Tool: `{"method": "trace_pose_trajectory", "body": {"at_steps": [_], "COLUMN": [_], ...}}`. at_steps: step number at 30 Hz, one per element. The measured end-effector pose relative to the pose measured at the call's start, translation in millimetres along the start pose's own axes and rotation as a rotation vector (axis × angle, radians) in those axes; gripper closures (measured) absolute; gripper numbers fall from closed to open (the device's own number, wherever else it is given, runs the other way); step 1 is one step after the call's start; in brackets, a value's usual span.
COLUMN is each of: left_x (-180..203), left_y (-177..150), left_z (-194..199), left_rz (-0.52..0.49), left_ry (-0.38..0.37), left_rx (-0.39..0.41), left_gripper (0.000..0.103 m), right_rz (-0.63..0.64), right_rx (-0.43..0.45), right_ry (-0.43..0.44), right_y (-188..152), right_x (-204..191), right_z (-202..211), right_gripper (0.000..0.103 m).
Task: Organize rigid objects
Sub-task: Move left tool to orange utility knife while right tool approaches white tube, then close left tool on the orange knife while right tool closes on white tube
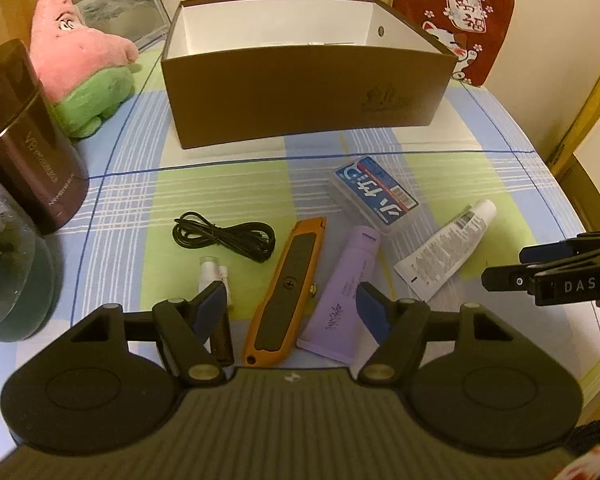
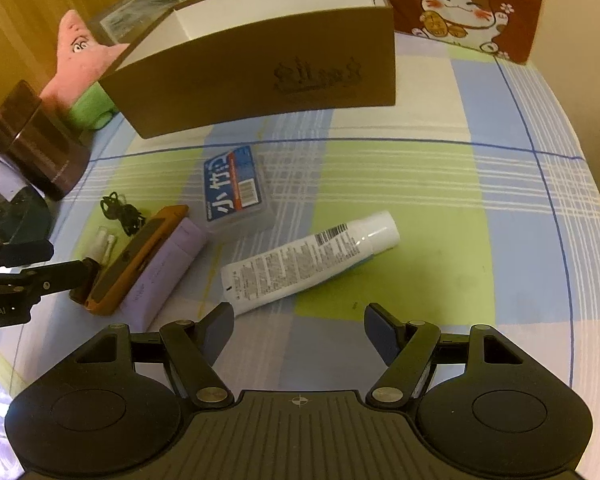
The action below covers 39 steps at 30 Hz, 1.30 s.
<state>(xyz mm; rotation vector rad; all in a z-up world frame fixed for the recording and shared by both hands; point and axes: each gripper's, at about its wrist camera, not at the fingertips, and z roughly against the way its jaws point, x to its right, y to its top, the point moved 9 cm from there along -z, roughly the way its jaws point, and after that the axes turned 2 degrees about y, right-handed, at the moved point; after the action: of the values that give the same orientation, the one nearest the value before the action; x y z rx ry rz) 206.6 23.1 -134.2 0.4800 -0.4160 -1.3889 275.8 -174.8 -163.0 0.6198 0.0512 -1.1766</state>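
Inventory, checked tablecloth (image 1: pixel 236 176):
- Brown box (image 1: pixel 300 104), open top, white inside, at far side.
- Blue-label plastic case (image 1: pixel 374 192), flat, near box front.
- White tube (image 2: pixel 308 264), lying alone, cap end right.
- Orange utility knife (image 1: pixel 284 292) touching purple tube (image 1: pixel 346 292), side by side.
- Black cable (image 1: pixel 224 238), coiled, left of knife.
- Small white spray bottle (image 1: pixel 214 276), beside my L finger.
- My L gripper (image 1: pixel 290 306): jaws released, nothing gripped; knife and purple tube lie below gap.
- My R gripper (image 2: pixel 298 324): jaws released, empty, white tube's flat end near left finger.
- Bkgd: pink plush (image 1: pixel 80 52), dark canister (image 1: pixel 24 140).
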Motion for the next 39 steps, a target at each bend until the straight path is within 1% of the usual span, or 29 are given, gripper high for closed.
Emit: {"method": "trace_pose_trajectory", "body": {"at_steps": [12, 14, 19, 21, 23, 25, 30, 32, 39], "left_x": [6.0, 6.5, 7.4, 6.7, 6.0, 6.4, 6.0, 7.4, 7.9], "left_y": [2.5, 3.1, 4.1, 3.6, 2.8, 2.2, 2.9, 1.7, 1.0], "left_z": [-27.0, -32.7, -47.2, -52.9, -58.1, -61.8, -71.8, -74.9, -80.9], "left_rz": [-0.048, -0.050, -0.078, -0.087, -0.092, -0.101, -0.118, -0.119, -0.111], "left_ry": [-0.007, -0.008, -0.011, -0.006, -0.003, -0.003, 0.003, -0.007, -0.010], "left_rx": [-0.025, -0.033, -0.054, -0.065, -0.076, -0.079, -0.095, -0.107, -0.120], "left_gripper": [0.040, 0.045, 0.052, 0.054, 0.059, 0.061, 0.065, 0.070, 0.071], "right_rz": [-0.064, -0.097, -0.155, -0.158, -0.157, -0.161, -0.154, -0.141, -0.146], "right_rx": [0.010, 0.010, 0.007, 0.012, 0.013, 0.013, 0.021, 0.024, 0.046], "right_ry": [-0.010, -0.006, -0.006, -0.012, -0.020, -0.025, -0.034, -0.039, -0.089], "right_y": [4.6, 6.3, 9.8, 11.5, 13.0, 13.8, 20.5, 24.5, 45.0], "right_x": [6.3, 9.1, 15.0, 15.7, 16.1, 16.7, 15.5, 14.0, 17.9], "right_z": [-19.5, -23.7, -31.2, -33.4, -35.7, -38.1, -44.1, -47.1, -60.6], "right_gripper": [0.034, 0.034, 0.034, 0.034, 0.034, 0.034, 0.034, 0.034, 0.034]}}
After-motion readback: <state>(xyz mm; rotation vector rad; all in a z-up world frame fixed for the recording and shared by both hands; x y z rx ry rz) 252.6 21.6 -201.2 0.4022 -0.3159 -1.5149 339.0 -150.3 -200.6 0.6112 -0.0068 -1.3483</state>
